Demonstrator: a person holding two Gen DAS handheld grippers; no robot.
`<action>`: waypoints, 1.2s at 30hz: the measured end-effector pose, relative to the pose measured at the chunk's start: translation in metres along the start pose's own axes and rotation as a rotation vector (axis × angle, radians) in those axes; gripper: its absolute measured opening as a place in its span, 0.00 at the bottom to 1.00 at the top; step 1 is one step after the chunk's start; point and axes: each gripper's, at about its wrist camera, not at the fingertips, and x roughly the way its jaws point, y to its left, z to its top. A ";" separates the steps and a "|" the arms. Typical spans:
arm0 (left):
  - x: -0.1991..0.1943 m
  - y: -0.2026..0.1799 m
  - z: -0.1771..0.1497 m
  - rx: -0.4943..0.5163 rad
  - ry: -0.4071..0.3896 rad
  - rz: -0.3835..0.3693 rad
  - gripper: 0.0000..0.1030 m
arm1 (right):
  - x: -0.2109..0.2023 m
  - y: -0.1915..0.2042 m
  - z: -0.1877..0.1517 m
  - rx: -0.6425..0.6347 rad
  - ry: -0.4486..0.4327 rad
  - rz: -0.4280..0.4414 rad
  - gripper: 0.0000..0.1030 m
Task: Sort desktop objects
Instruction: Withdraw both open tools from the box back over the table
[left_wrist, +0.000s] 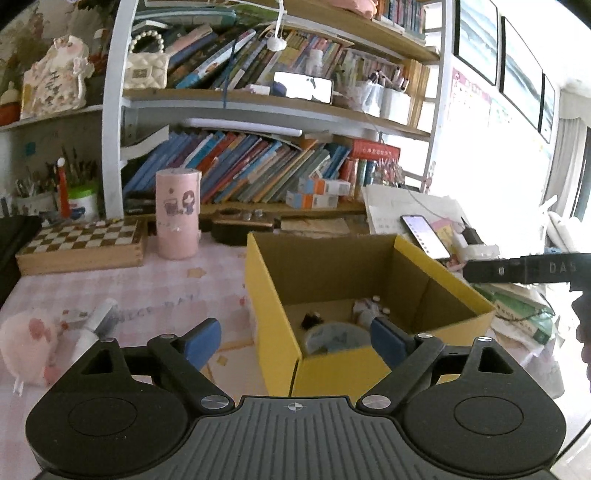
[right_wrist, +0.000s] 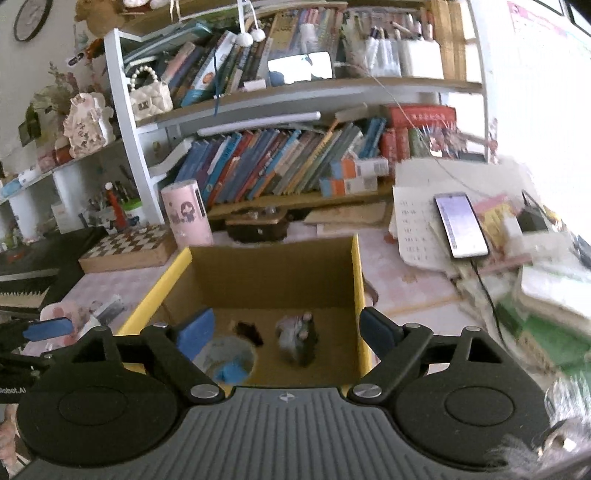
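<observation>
- The left gripper (left_wrist: 295, 341) has its blue-padded fingers (left_wrist: 202, 341) spread wide and holds nothing; the near yellow corner of the cardboard box (left_wrist: 280, 295) sits between them.
- Beyond the right-hand finger of that gripper, on the box floor, lie a roll of tape (left_wrist: 334, 338), a small dark object (left_wrist: 312, 318) too small to identify, and a pale bundle (left_wrist: 365, 308) partly hidden by the finger pad.
- Left of the left-hand finger, on the pink tablecloth (left_wrist: 147, 288), lie a white brush (left_wrist: 98, 325) and a pink plush toy (left_wrist: 27, 341), the toy cut off by the frame edge.
- The right gripper (right_wrist: 286, 334) also has its fingers (right_wrist: 195, 332) wide apart and empty, hanging over the open box (right_wrist: 356, 280).
- Between those fingers the box floor shows the tape roll (right_wrist: 231, 360), half covered by the gripper body, a dark blot (right_wrist: 249, 332), and a blurred grey-and-black bundle (right_wrist: 299, 338) I cannot name.
- Right of that gripper a phone (right_wrist: 460, 225) lies lit on papers; the stack further right is smeared by blur.
</observation>
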 end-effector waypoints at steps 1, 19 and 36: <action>-0.002 0.002 -0.003 -0.002 0.004 -0.003 0.88 | -0.001 0.003 -0.006 0.008 0.009 -0.003 0.84; -0.052 0.042 -0.053 0.001 0.117 -0.055 0.89 | -0.028 0.085 -0.099 0.132 0.166 -0.030 0.85; -0.119 0.108 -0.093 -0.014 0.192 -0.054 0.90 | -0.051 0.190 -0.147 0.152 0.224 0.018 0.85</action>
